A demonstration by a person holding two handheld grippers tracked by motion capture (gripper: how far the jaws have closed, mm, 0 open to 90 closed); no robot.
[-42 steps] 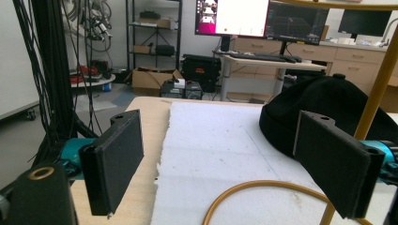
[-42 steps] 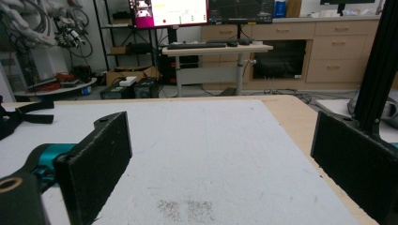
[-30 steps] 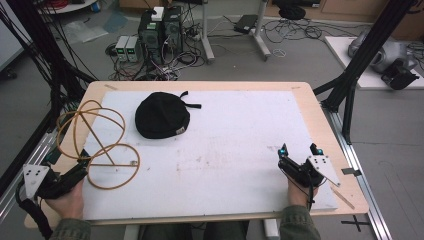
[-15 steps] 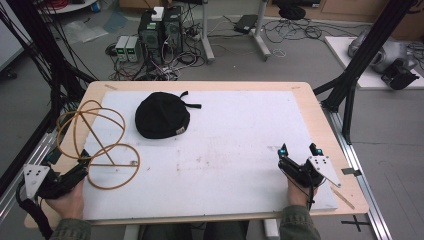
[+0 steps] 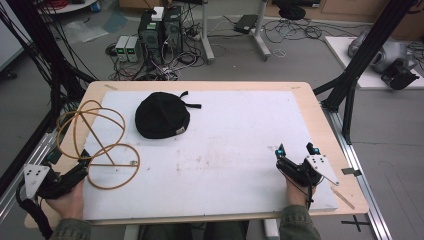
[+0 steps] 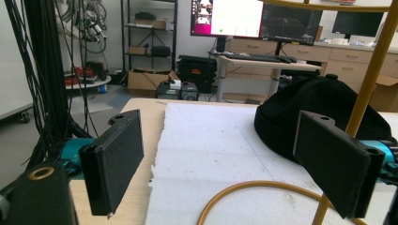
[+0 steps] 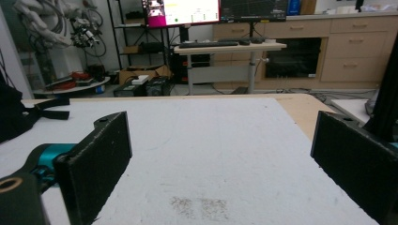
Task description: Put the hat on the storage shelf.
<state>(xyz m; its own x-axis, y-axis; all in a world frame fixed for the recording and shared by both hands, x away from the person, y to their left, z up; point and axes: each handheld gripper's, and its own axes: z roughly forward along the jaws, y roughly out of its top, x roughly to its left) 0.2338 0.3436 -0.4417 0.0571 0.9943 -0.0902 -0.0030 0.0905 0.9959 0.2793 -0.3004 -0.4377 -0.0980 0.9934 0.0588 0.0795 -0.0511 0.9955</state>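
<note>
While both grippers rest with jaws apart and empty, the gold wire stand (image 5: pixel 95 142) lies just beside the left gripper (image 5: pixel 75 172); the right gripper (image 5: pixel 295 155) is well apart.

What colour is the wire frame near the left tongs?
Golden yellow; the wire frame shows best in the high view.

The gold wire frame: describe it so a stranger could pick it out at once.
Start at the white mat that covers the wooden table and go to its left edge. Just ahead of the left hand-held gripper stands the gold wire frame, thin hoops crossing over a round base ring. Its neighbour, the black cap, is soft, solid and dark; the frame is bare, see-through golden wire.
</note>
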